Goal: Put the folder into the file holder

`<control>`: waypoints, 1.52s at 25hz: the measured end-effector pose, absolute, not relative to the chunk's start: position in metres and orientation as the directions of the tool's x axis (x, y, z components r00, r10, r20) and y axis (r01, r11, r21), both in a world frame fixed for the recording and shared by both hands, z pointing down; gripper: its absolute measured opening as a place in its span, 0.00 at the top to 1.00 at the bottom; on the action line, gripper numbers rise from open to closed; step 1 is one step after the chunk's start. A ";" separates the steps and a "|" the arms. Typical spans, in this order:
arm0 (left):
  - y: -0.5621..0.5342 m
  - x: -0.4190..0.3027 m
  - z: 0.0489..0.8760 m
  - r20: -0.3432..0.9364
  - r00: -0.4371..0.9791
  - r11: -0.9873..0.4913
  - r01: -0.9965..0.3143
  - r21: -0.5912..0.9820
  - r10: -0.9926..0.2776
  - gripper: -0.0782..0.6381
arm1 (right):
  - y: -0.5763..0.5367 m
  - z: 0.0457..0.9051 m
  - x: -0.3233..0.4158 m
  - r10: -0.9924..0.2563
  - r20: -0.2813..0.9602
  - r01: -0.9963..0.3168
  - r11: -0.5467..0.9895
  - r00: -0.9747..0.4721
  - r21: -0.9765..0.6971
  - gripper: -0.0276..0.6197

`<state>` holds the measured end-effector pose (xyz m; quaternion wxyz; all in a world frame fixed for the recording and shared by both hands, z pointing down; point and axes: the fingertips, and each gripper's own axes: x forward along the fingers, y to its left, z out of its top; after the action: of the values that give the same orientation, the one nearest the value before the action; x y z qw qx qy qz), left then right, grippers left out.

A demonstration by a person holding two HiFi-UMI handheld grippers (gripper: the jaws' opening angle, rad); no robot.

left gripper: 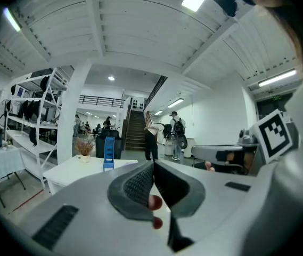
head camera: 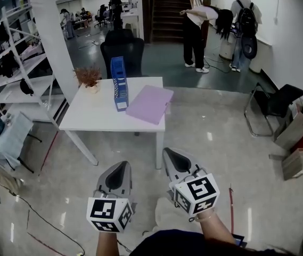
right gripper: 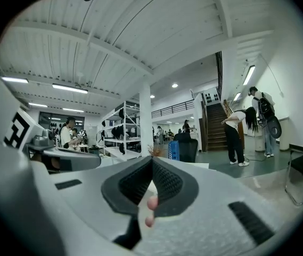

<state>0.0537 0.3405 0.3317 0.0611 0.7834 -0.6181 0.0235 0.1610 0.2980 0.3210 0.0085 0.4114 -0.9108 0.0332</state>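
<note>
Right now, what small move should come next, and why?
Probably step toward the table: the left gripper and right gripper are shut, empty and well short of it, where the purple folder lies flat beside the upright blue file holder.

White table (head camera: 95, 116) is sitting well ahead of both jaws, carrying an upright blue file holder (head camera: 119, 83), a purple folder (head camera: 150, 103) lying flat just right of it, and a plant (head camera: 89, 79) further left.

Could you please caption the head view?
Both shut, left gripper and right gripper face table with purple folder and blue file holder.
</note>
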 end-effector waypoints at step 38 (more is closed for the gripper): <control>0.122 0.064 0.354 0.159 0.243 -0.237 -0.970 0.053 -0.957 0.88 | 0.083 0.348 0.159 -0.727 0.090 -0.732 0.678 -0.681 -0.064 0.96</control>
<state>0.0637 0.1219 0.3543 0.0702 0.7852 -0.6135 0.0463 0.1589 0.0832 0.3479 0.0283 0.3983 -0.9156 0.0473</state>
